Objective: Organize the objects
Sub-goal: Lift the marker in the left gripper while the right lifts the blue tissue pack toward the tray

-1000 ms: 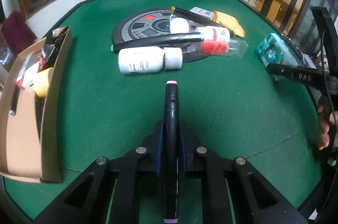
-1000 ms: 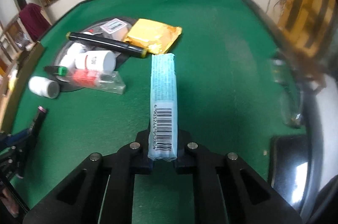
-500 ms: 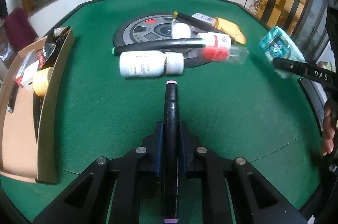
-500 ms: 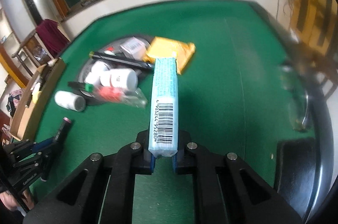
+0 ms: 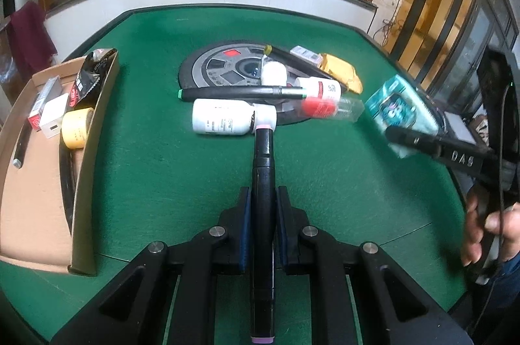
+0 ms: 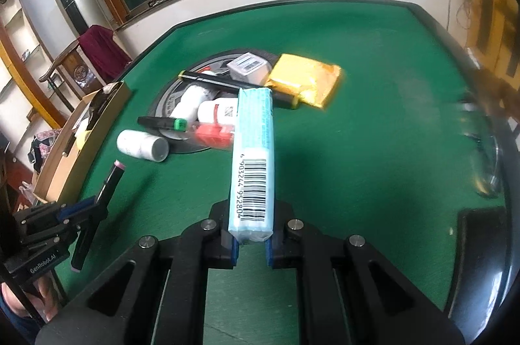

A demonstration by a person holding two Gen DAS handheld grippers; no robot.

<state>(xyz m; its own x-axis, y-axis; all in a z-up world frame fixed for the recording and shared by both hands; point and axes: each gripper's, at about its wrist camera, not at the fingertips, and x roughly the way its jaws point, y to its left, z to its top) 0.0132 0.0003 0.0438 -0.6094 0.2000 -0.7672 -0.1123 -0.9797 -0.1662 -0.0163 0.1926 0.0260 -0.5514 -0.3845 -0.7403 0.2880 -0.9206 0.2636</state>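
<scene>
My left gripper [image 5: 262,198] is shut on a black marker with pink ends [image 5: 263,163] and holds it above the green table, pointing at a white bottle [image 5: 224,120]. My right gripper [image 6: 252,236] is shut on a light-blue tissue pack [image 6: 253,156] with a barcode, held above the table. The pack also shows at the right of the left wrist view [image 5: 399,111]. The left gripper with the marker [image 6: 110,179] shows at the lower left of the right wrist view. A cardboard box [image 5: 35,182] with several items stands at the left.
A grey weight plate [image 5: 227,68] lies mid-table with black markers [image 5: 240,91], white bottles [image 5: 318,86], a clear red-filled tube [image 5: 328,107], a small white box [image 6: 248,65] and a yellow packet [image 6: 305,78] on or beside it. A yellow tape roll [image 5: 76,127] sits in the box.
Both grippers have lifted higher above the table with their objects still held. The right gripper with the tissue pack has swung left, toward the pile.
</scene>
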